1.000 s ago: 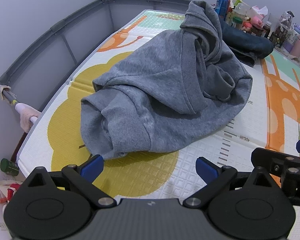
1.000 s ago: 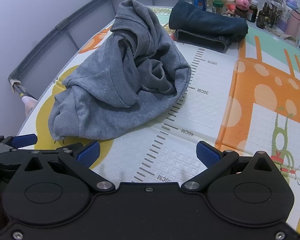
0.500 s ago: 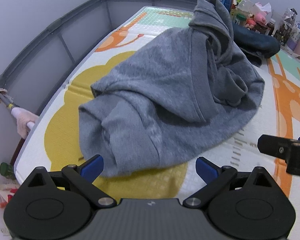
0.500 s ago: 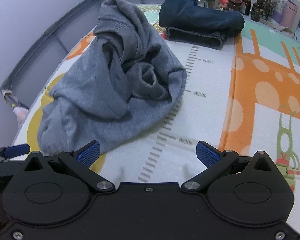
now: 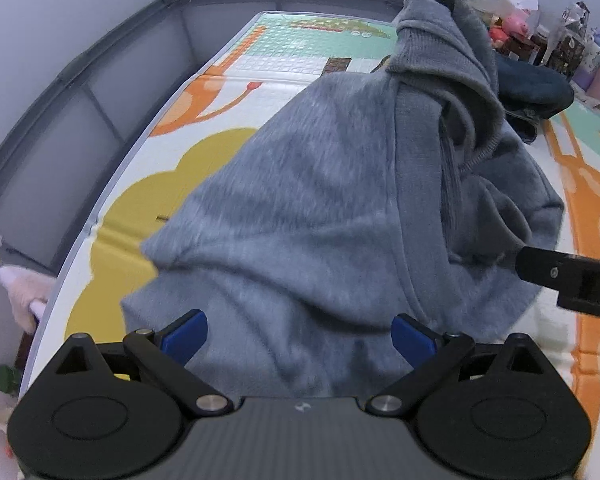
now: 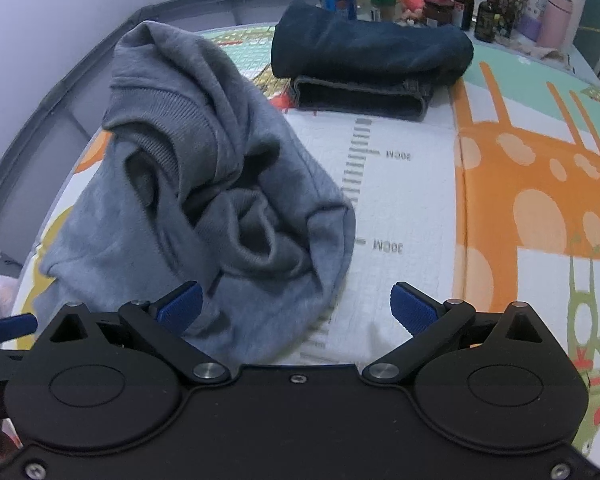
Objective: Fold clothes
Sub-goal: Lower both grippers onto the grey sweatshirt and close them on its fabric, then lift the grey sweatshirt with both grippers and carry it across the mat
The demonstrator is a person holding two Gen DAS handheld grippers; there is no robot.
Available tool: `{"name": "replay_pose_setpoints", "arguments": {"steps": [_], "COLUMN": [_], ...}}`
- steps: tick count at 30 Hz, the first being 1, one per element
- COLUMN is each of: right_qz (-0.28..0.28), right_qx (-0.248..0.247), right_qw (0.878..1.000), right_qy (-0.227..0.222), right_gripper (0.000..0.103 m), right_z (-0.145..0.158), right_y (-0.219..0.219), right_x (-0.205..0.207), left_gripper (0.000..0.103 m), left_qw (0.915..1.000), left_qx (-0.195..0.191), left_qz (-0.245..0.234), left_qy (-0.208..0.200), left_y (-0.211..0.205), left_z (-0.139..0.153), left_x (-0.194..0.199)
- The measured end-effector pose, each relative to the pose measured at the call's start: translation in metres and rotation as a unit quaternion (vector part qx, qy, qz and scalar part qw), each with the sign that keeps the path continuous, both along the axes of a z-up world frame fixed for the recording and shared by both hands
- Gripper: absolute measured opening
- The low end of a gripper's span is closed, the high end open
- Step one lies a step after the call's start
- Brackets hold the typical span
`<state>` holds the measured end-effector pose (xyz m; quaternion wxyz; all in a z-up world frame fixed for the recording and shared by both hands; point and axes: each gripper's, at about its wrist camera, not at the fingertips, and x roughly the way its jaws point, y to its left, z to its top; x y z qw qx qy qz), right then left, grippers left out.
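A plain mid-grey sweatshirt (image 6: 204,200), ribbed at its cuffs and hem, fills the centre of both views. Behind it, at the upper middle of the right wrist view, lies a dark navy folded garment (image 6: 372,64). The play mat (image 6: 412,200) beneath is white with an embossed grid, a mustard-yellow cloud shape (image 5: 148,200) at the left, orange giraffes with pale spots (image 6: 540,184) at the right, mint green at the far edge and a grey ruler print. The fingers (image 5: 184,336) carry blue pads on black frames.
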<state>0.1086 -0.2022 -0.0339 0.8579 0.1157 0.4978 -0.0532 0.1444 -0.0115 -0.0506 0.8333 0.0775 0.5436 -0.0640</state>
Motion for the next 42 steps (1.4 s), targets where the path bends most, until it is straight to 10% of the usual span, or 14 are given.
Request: {"name": "replay_pose_setpoints", "arguments": {"steps": [14,21,26,32,42], "right_qz": [-0.022,-0.028,-0.025,-0.020,-0.007], "right_qx": [0.006,0.062,0.061,0.050,0.039], "right_qw": [1.000,0.997,0.998,0.998,0.999], "right_qy": [0.012,0.024,0.017,0.013,0.019], "right_gripper": [0.099,0.074,0.044,0.020,0.016], "right_z": [-0.046,-0.066,-0.066,-0.059,-0.051], "right_y": [-0.013,-0.018,-0.013,-0.009,-0.014], "right_x": [0.058,0.067,0.068,0.065,0.048], "left_gripper": [0.102,0.099,0.052,0.023,0.012], "left_qw": [0.9994,0.9995,0.9997,1.0000,0.9993], "left_qx": [0.003,-0.009,0.010,-0.003,-0.016], "left_qz": [-0.013,-0.020,-0.024,-0.007,-0.033], "left_qy": [0.032,0.023,0.000,-0.003,0.010], "left_y": [-0.022,-0.018,-0.018,-0.008,-0.004], "left_z": [-0.038,-0.044,-0.041,-0.035,-0.027], "left_x": [0.059,0.063,0.058,0.059,0.038]}}
